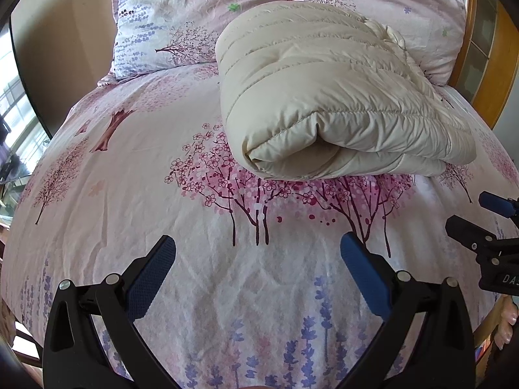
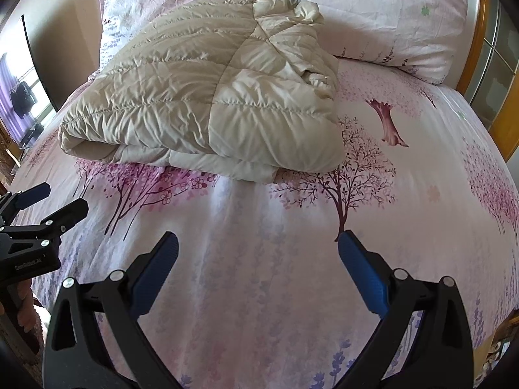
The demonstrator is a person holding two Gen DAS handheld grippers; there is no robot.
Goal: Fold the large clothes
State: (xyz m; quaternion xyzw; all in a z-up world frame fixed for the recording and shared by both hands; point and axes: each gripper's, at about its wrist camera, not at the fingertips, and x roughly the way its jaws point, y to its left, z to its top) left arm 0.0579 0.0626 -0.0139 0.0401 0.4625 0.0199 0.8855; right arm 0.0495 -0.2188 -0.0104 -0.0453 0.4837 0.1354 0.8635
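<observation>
A cream quilted puffer jacket (image 1: 324,97) lies folded into a thick bundle on the floral bed sheet (image 1: 129,227), with its rolled edge toward me. The right wrist view shows the same jacket (image 2: 207,97) ahead and to the left. My left gripper (image 1: 258,246) is open over bare sheet, well short of the jacket, nothing between its blue pads. My right gripper (image 2: 258,243) is open too, also empty and short of the jacket. Each gripper shows at the edge of the other's view: the right gripper (image 1: 486,214) and the left gripper (image 2: 48,201).
Two floral pillows (image 1: 181,16) (image 1: 389,6) rest behind the jacket against a wooden headboard (image 1: 486,74). A window (image 2: 22,97) is at the left. A hand (image 2: 22,304) holds the left gripper's handle.
</observation>
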